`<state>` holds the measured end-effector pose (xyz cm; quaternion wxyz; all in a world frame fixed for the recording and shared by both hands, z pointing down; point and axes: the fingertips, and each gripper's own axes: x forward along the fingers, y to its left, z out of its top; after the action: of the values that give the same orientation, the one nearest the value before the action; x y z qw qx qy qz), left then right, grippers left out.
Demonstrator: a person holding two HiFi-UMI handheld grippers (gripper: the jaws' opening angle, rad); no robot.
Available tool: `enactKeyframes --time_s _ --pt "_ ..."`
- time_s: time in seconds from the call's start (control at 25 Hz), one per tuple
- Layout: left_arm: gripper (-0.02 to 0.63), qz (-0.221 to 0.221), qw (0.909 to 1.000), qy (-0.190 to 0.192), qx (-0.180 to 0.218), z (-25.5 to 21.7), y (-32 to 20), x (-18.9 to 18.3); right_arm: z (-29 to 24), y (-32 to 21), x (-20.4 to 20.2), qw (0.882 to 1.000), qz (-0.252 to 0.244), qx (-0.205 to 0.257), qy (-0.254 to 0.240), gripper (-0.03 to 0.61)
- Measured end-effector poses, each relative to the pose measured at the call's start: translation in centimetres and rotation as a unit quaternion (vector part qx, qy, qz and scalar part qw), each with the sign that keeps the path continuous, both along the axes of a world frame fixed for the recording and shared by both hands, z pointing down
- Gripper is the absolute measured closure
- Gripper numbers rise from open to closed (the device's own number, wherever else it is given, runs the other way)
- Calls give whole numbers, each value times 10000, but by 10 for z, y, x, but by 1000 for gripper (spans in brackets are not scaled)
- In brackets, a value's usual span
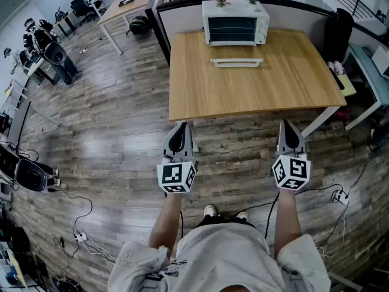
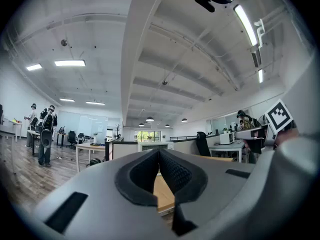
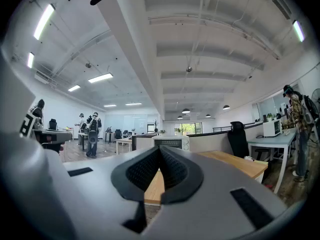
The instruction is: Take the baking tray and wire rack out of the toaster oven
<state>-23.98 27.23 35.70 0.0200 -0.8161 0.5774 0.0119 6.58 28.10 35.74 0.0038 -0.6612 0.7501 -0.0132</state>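
Observation:
A white toaster oven (image 1: 236, 22) stands at the far edge of a wooden table (image 1: 255, 87). Its door hangs open toward me, the white handle bar (image 1: 236, 61) lying low over the tabletop. Inside I see dark horizontal shelves, but I cannot tell the tray from the rack. My left gripper (image 1: 180, 128) and right gripper (image 1: 289, 126) are held level side by side over the floor, just short of the table's near edge. Both are shut with nothing between their pads. The oven shows small beyond the left gripper (image 2: 159, 151) and beyond the right gripper (image 3: 160, 149).
A dark partition runs behind the table. A black office chair (image 1: 338, 32) and another desk (image 1: 371, 66) stand to the right. Cables and a power strip (image 1: 339, 196) lie on the wooden floor near my feet. People stand far off at the left (image 2: 45, 134).

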Motion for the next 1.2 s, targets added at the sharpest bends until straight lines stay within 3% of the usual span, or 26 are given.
enactKeyframes --time_s 0.88,1.0,1.04,1.2 --pt "597 150 9999 35 37 6 17 -53 14 23 -75 9999 -51 -119 -70 554" --pt "592 140 9999 10 14 10 18 -51 18 24 -74 9998 -63 -179 -81 495" --pt "578 141 9999 21 -10 11 17 -50 18 23 -74 9998 -64 -177 -84 486" --pt "423 205 9997 67 -138 18 3 -46 21 10 -69 9998 2 -188 -89 446"
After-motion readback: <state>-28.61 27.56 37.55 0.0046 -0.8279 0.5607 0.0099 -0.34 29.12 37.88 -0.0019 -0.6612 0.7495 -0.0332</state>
